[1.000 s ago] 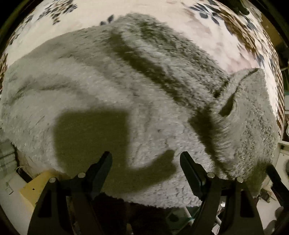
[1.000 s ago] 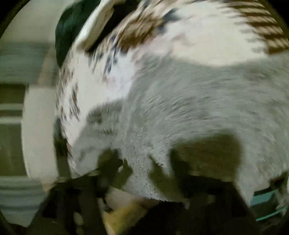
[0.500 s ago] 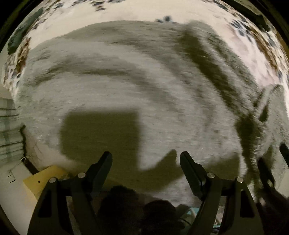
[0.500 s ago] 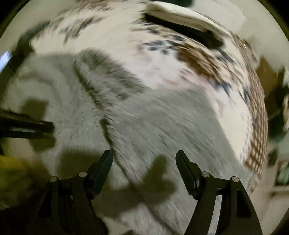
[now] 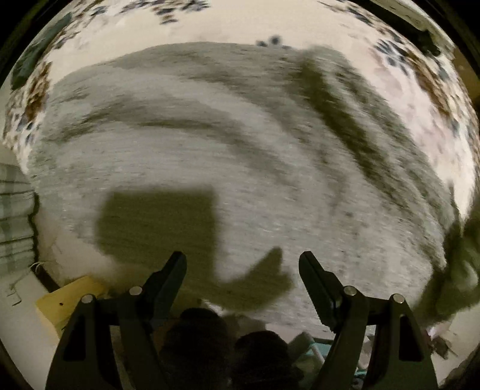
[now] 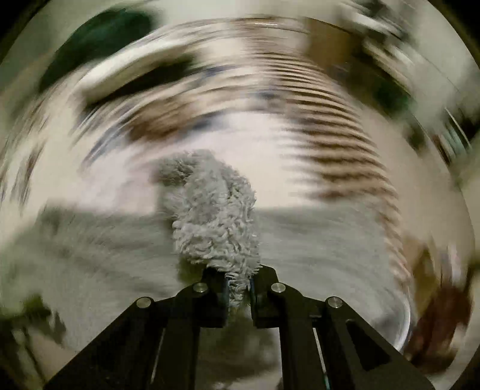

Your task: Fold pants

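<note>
Patterned bedspread (image 5: 240, 27) under grey fleece pants (image 5: 210, 144), one gripper gripping, one idle.

Nearest, the left gripper (image 5: 242, 264) hangs with its fingers spread wide and nothing between them, throwing a blocky shadow onto the fuzzy fabric just below. The right gripper (image 6: 238, 288) has its fingers pressed together on a bunched tuft of the pants, which stands up above the tips while the rest of the garment lies spread across the bed. Beyond, the cream cover with brown and blue print is badly smeared by blur.
</note>
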`<state>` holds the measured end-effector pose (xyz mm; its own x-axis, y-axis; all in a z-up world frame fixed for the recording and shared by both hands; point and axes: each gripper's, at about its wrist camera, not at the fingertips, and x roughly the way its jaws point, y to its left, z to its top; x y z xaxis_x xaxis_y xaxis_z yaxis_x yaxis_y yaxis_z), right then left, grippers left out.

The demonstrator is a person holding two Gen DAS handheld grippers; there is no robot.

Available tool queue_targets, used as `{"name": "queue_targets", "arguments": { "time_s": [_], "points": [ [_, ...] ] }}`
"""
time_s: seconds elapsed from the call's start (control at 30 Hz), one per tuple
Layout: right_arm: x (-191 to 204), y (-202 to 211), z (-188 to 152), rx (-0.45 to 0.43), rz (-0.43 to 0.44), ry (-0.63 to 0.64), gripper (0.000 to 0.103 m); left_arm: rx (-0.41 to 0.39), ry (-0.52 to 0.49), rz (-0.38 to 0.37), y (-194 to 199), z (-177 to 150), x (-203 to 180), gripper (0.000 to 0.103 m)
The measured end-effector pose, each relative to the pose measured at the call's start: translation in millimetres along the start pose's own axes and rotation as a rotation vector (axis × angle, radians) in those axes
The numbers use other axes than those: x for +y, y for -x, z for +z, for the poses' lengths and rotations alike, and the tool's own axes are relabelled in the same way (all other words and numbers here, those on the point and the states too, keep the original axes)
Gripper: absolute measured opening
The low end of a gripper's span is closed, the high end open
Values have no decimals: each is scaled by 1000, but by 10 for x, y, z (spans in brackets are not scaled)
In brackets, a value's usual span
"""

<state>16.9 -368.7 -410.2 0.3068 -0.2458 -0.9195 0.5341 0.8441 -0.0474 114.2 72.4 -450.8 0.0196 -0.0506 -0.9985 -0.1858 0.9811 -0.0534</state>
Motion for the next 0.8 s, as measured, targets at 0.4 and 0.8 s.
{"name": "queue_targets", "arguments": {
  "time_s": [0.4, 0.8],
  "points": [
    [-2173, -722, -449, 348, -66, -603, 47, 28, -185, -66, -67, -140, -686, 76],
    [-959, -1555, 344, 551, 337, -749, 33, -50, -384, -45, -5, 496, -1825, 76]
  ]
}}
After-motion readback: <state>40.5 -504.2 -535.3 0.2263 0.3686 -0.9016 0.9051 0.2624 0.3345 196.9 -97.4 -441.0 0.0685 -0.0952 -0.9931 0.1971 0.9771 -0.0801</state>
